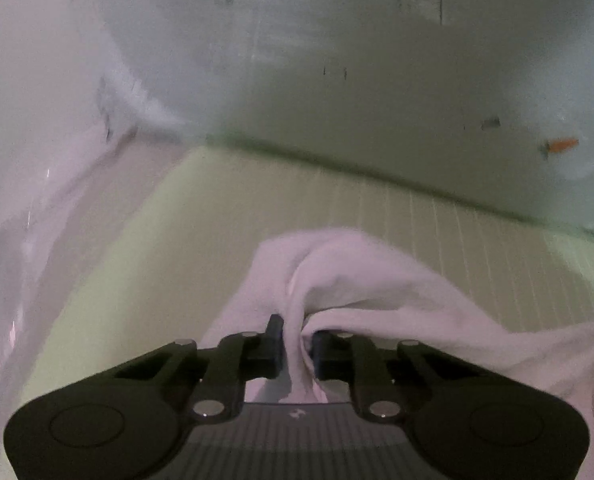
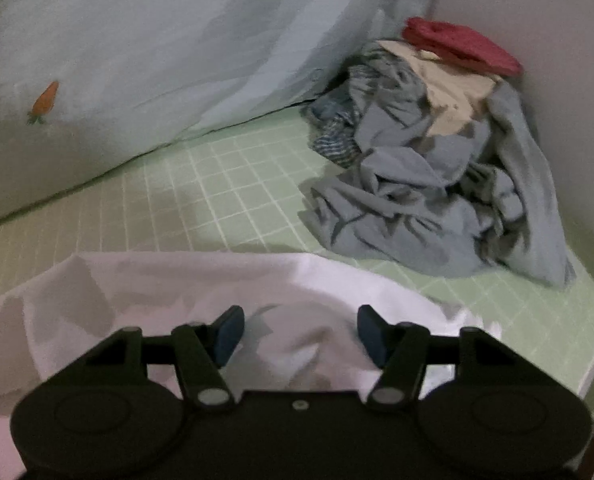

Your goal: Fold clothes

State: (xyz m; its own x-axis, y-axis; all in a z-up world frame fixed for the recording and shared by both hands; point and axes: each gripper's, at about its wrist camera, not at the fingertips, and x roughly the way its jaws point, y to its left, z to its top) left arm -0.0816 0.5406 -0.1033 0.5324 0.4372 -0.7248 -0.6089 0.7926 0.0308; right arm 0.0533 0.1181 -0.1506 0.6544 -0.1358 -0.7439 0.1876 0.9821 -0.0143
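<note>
A green gridded sheet (image 2: pixel 225 184) covers the bed, with a pale blue carrot-print pillow (image 2: pixel 145 60) along its far side and a heap of unfolded clothes (image 2: pixel 429 184), grey-blue with cream and red pieces on top, piled in the corner. Nearer the cameras lies the white garment (image 2: pixel 169 292), spread loosely over the sheet just in front of both grippers. It looks light, thin and limp, likely to sag and bunch wherever it is lifted, so a hem or corner edge, pinched at two well-separated points, seems the best hold. The left gripper (image 1: pixel 297 340) has its jaws nearly together, clamped on a twisted gather of the white cloth that rises in a fold ahead of it. The right gripper (image 2: pixel 299 332) has its blue pads (image 2: pixel 229 336) well apart, poised over the garment with fabric beneath and between them, not pinching it.
</note>
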